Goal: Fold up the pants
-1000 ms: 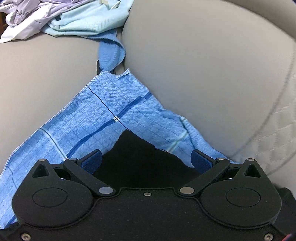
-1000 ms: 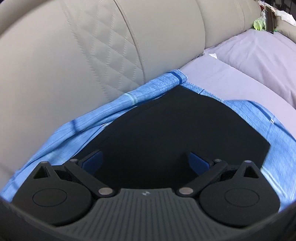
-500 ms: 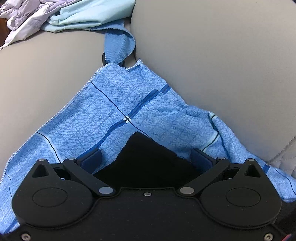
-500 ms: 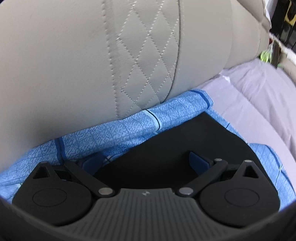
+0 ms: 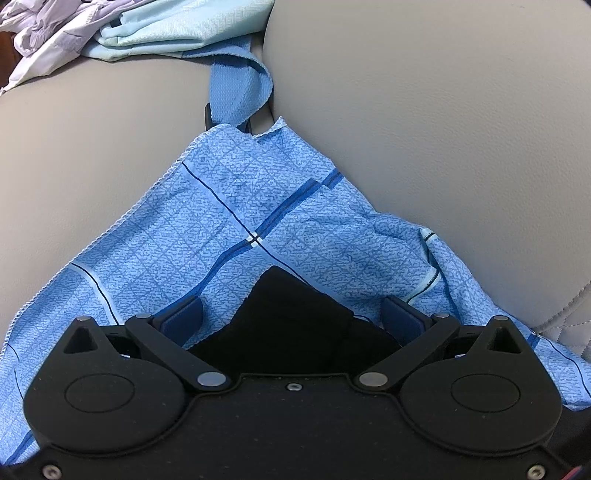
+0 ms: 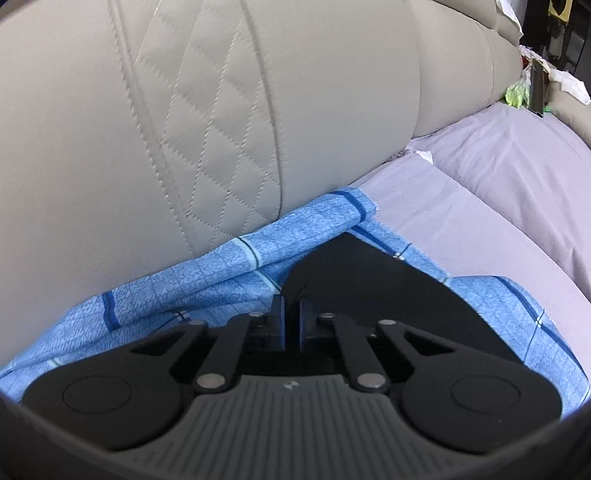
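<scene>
Black pants lie on a blue checked cloth spread over a beige sofa seat. In the left wrist view a corner of the pants sits between the fingers of my left gripper, whose jaws stand wide open. In the right wrist view my right gripper has its jaws closed on an edge of the black pants, which lie over the blue cloth against the sofa backrest.
The beige quilted sofa backrest rises close behind the cloth. A pile of light blue and lavender clothes lies at the far end of the seat. A lavender sheet covers the seat to the right.
My right gripper went from wide open to shut on the edge of the pants. My left gripper drew back a little, so less of the pants shows between its fingers.
</scene>
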`<state>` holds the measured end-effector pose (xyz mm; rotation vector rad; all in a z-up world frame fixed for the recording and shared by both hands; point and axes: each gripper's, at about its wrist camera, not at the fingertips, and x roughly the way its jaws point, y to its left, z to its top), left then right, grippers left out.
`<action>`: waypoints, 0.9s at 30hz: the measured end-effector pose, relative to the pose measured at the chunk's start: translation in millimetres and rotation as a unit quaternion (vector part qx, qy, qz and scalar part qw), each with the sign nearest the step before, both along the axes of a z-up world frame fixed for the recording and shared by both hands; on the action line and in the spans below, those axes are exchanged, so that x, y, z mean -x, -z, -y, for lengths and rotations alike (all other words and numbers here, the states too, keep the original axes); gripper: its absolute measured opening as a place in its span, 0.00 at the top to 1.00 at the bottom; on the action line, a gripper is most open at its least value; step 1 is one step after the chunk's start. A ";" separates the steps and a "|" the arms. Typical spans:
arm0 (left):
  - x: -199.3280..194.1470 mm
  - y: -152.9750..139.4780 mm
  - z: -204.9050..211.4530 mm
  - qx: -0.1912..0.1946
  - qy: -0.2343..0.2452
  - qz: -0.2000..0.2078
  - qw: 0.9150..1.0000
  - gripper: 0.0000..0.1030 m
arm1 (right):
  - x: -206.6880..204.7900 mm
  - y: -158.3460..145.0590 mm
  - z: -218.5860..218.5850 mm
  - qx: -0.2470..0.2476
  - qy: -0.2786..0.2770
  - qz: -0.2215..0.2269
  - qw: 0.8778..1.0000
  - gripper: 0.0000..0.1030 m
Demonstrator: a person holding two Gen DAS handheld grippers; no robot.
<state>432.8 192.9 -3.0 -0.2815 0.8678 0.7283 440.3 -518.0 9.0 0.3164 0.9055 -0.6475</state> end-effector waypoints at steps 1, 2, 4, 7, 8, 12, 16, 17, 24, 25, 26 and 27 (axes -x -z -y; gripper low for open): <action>0.2 -0.5 -1.3 0.004 0.002 0.001 1.000 0.00 | 5.7 -2.7 1.3 0.001 0.001 0.006 1.000 0.93; 0.6 -1.1 -2.8 0.008 0.003 0.002 1.000 0.00 | 11.6 -5.9 0.8 0.002 0.002 0.012 1.000 0.93; 1.3 -2.3 -5.5 0.017 0.007 0.005 1.000 0.00 | 25.2 -11.3 4.9 -0.004 0.002 0.029 1.000 0.94; 2.9 -4.3 -12.1 0.036 -0.001 0.017 0.999 0.00 | 42.1 -15.8 7.5 -0.008 -0.003 0.040 0.999 0.94; 2.2 -4.2 -13.6 0.040 -0.004 0.016 0.999 0.00 | 46.4 -16.3 9.4 -0.008 -0.003 0.042 0.999 0.94; -5.2 -2.3 -10.7 0.026 0.002 -0.011 1.000 0.04 | 62.3 -17.4 16.1 -0.012 -0.001 0.050 0.999 0.94; 7.6 -15.7 0.0 -0.012 0.010 0.020 1.000 0.66 | 76.3 -20.3 19.0 -0.012 0.000 0.066 0.998 0.94; 11.4 -20.5 3.2 -0.011 0.029 0.028 0.999 0.68 | 80.2 -22.4 19.6 -0.011 0.000 0.071 0.997 0.95; 52.7 -79.1 21.9 -0.026 0.084 0.105 0.991 0.74 | 112.5 -43.2 20.8 0.007 0.001 0.108 0.994 0.95; 63.1 -89.8 22.3 -0.024 0.091 0.118 0.989 0.75 | 119.6 -46.8 21.8 0.009 0.002 0.114 0.993 0.95; 72.3 -100.6 23.1 -0.024 0.096 0.128 0.987 0.76 | 128.0 -50.6 23.3 0.010 0.003 0.120 0.993 0.95; 85.4 -111.0 21.6 -0.025 0.101 0.142 0.984 0.77 | 137.2 -54.3 24.4 0.012 0.005 0.126 0.992 0.95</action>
